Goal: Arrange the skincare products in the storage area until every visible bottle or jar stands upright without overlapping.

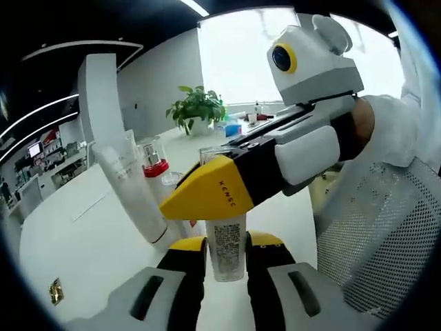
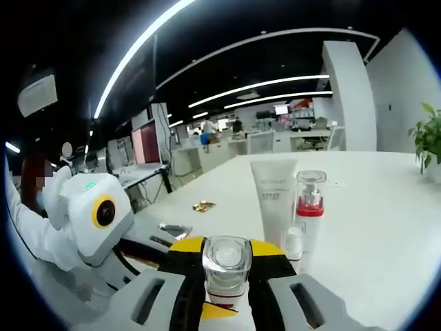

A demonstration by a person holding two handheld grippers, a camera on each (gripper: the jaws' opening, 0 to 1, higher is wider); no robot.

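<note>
Bottle top (behind right tool)

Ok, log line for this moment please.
left gripper: shut on clear bottle | right gripper: shut on same bottle | tube, red-collar bottle: upright on table

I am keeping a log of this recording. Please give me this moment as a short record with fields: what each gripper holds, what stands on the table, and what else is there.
left gripper: jaws closed on clear bottle, low on its body
right gripper: jaws closed on the same bottle, near its clear square cap
bottle pose: upright
standing on white table: white tube, red-collared pump bottle, side by side
small item: gold object lying flat on the table
background: potted plant, office desks
</note>
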